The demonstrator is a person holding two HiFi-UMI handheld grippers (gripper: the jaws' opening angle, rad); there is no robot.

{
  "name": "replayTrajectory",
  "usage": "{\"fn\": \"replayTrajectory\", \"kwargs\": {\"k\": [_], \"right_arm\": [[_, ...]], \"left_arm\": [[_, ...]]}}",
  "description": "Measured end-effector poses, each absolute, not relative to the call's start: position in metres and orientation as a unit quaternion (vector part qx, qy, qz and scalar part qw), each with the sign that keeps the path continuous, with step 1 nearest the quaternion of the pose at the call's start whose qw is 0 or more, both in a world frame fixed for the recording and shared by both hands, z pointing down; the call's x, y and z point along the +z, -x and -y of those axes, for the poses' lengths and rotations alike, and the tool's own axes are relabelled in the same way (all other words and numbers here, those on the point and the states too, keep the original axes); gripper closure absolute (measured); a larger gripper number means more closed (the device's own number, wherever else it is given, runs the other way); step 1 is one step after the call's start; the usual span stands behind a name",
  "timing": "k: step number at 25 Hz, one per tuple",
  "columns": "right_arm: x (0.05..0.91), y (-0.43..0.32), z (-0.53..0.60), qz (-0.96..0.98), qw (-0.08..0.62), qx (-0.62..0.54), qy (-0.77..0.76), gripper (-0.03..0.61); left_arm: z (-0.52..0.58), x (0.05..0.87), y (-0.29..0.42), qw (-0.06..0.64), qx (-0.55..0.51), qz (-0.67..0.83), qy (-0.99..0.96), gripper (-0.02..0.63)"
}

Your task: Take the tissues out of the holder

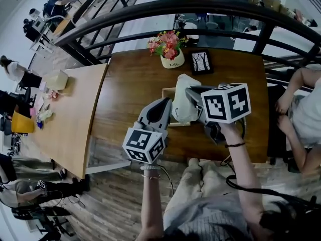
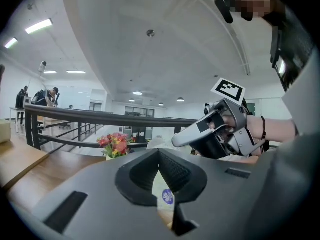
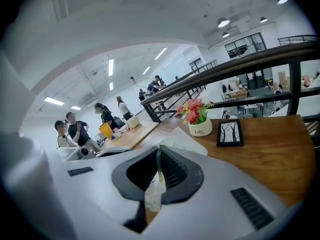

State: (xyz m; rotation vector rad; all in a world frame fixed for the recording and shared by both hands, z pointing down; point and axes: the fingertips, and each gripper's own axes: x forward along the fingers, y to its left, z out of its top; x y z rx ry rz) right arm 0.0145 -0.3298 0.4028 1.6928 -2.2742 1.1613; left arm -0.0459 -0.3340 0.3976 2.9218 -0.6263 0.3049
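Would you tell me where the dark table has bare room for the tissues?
Bare wood left of the flower pot, toward the light table, and right of the picture frame. Crowded in the middle: holder, tissues, left tool, right tool.

Beyond the fingers of the right gripper (image 3: pixel 159 153) stand flower pot (image 3: pixel 199 126) and picture frame (image 3: pixel 230 133); bare table (image 3: pixel 270 154) lies open rightward. Leftward, tissue pack (image 1: pixel 184 104) and left gripper (image 2: pixel 159 153) crowd close.
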Motion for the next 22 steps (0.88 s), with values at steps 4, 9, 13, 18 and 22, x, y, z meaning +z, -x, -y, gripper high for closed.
{"fn": "replayTrajectory", "kwargs": {"k": [4, 9, 13, 18, 22], "right_arm": [[0.398, -0.029, 0.324, 0.732, 0.035, 0.363, -0.575, 0.567], [0.39, -0.05, 0.301, 0.718, 0.02, 0.355, -0.598, 0.567], [0.391, -0.065, 0.289, 0.701, 0.021, 0.351, -0.62, 0.567], [0.403, -0.09, 0.267, 0.677, 0.02, 0.353, -0.646, 0.566], [0.42, -0.105, 0.256, 0.66, 0.021, 0.363, -0.658, 0.566]], "left_arm": [[0.33, 0.394, 0.03, 0.061, 0.094, 0.181, -0.977, 0.606], [0.311, 0.394, 0.004, 0.057, 0.092, 0.144, -0.984, 0.606], [0.302, 0.398, -0.011, 0.061, 0.093, 0.11, -0.988, 0.606], [0.281, 0.412, -0.035, 0.065, 0.102, 0.07, -0.99, 0.606], [0.268, 0.426, -0.05, 0.073, 0.113, 0.046, -0.99, 0.606]]}}
